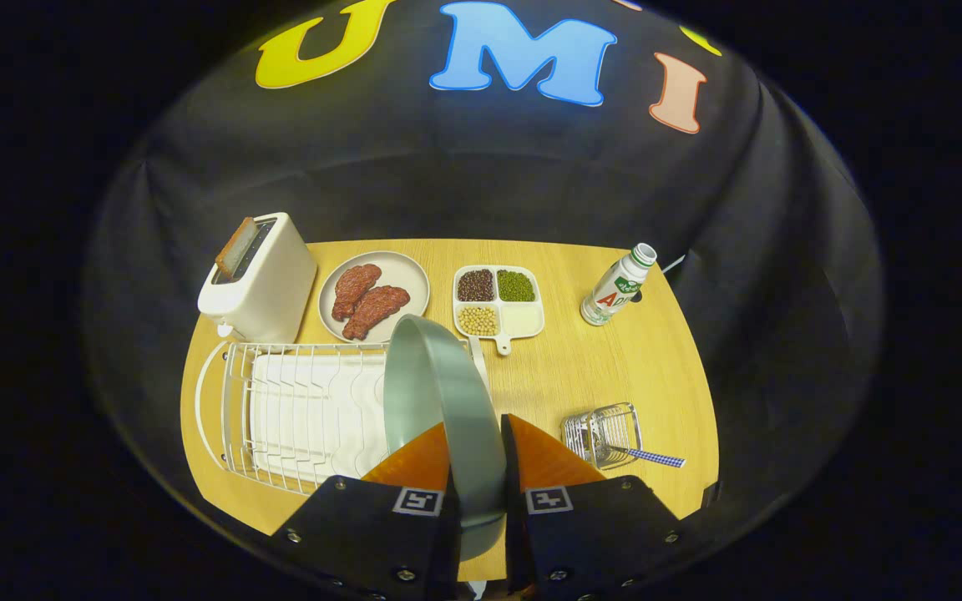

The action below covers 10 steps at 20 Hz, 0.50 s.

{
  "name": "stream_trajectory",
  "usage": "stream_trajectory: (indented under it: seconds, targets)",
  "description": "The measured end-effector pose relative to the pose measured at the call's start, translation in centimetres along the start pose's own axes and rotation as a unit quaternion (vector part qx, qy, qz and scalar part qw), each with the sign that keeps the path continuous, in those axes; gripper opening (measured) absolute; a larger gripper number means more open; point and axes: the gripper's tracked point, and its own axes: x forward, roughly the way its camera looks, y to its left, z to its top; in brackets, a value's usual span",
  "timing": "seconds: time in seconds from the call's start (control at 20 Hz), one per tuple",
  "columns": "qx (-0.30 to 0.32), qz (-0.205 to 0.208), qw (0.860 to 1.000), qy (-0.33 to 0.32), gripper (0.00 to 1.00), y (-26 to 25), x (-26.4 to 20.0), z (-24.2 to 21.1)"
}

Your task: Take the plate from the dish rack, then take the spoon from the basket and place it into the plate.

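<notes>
My gripper [476, 451] is shut on the rim of a grey-green plate [431, 376], which stands on edge between the fingers and hangs above the right end of the white wire dish rack [297, 413]. The plate's hollow face looks left over the rack. To the right of the fingers a small wire basket [604, 432] sits on the wooden table [598, 367], with a spoon [646, 456] in it whose blue checked handle sticks out to the right.
Beyond the rack stand a white toaster [262, 280] with a slice of bread, a plate with meat pieces [374, 296] and a divided dish of beans [498, 300]. A small bottle [617, 286] stands at the table's far right.
</notes>
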Motion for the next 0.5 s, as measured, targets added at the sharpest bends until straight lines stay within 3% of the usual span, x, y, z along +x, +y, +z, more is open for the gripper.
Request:
stream_trajectory:
  seconds: [0.5]
  targets:
    - [0.019,0.078,0.997,0.002,0.21,-6.0,-2.6,-3.7]
